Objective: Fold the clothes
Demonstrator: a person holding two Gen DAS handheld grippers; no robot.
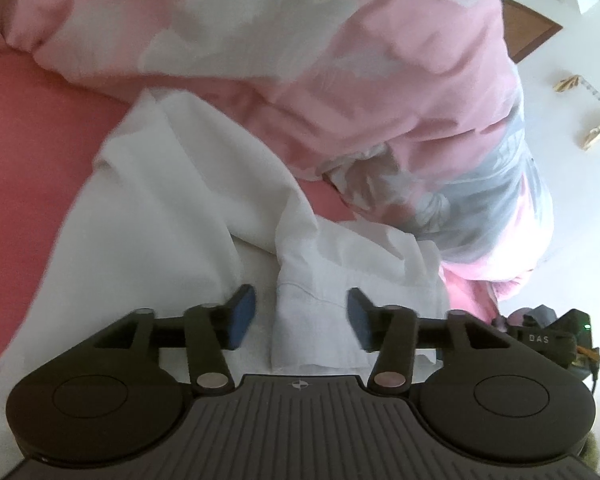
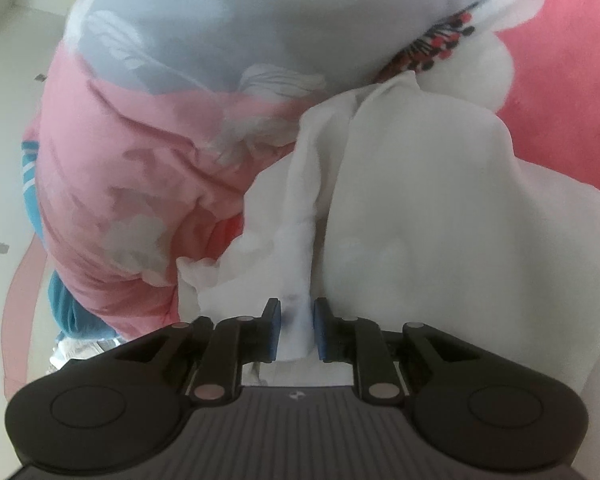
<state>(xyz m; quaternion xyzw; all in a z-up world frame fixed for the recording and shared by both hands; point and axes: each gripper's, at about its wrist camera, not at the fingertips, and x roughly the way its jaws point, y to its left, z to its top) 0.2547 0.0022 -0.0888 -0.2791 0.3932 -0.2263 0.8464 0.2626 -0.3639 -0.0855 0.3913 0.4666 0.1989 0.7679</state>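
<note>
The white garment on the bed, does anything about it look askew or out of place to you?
Yes: the white garment lies crumpled in ridges, not flat, and its far edge is tucked under the pink quilt. The right gripper pinches a bunched fold.

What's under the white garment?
The white garment lies on a pink bed sheet, beside a pink duvet. Anything beneath its folds is covered.
</note>
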